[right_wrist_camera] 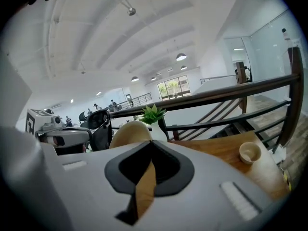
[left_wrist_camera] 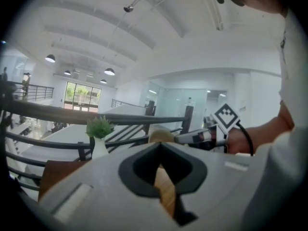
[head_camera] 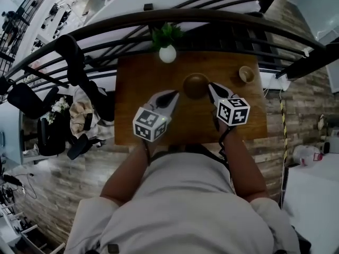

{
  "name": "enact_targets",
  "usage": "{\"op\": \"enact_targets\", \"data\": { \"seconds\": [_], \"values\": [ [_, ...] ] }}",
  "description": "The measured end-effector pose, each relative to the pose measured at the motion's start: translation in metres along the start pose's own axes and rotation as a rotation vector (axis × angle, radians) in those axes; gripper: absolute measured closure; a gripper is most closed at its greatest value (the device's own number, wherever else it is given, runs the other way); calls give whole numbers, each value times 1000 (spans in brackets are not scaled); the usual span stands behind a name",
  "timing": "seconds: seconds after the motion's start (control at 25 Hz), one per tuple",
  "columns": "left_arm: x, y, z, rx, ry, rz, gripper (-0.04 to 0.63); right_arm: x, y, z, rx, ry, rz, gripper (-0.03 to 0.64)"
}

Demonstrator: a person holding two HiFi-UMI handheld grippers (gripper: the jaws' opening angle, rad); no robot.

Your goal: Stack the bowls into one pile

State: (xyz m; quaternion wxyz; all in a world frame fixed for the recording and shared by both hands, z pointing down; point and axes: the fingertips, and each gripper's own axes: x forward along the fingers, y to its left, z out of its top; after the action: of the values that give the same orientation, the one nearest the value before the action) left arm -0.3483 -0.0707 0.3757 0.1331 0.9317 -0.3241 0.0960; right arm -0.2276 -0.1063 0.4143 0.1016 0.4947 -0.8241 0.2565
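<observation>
Bowl (head_camera: pixel 196 85), dark wood, is pinched from both sides over the counter (head_camera: pixel 137 94). The left hand-held gripper (head_camera: pixel 174 95) is clamped on its left rim and the right hand-held gripper (head_camera: pixel 212 88) on its right rim. Smaller bowl (head_camera: pixel 246 74) sits well apart, toward the counter's far right corner.

The left tool (left_wrist_camera: pixel 161 150) hides most of the bowl (left_wrist_camera: pixel 161 135)

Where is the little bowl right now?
In the head view, the small bowl sits at the far right of the wooden table, to the right of the larger bowl.
</observation>
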Motion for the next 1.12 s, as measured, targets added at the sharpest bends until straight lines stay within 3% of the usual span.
{"op": "enact_targets", "data": {
  "seconds": [0.28, 0.48, 0.84, 1.12],
  "values": [
    [-25, -24, 4, 38, -25, -61, 591, -39, 23, -12, 4, -33, -52, 602],
    [-22, -46, 4, 41, -19, -96, 591, -69, 14, -14, 15, -41, -90, 601],
    [12, -68, 17, 59, -21, -95, 591, -99, -32, 5, 20, -77, -105, 601],
    [91, -105, 30, 24, -24, -52, 591, -129, -111, 14, 19, -56, -67, 601]
  ]
}}
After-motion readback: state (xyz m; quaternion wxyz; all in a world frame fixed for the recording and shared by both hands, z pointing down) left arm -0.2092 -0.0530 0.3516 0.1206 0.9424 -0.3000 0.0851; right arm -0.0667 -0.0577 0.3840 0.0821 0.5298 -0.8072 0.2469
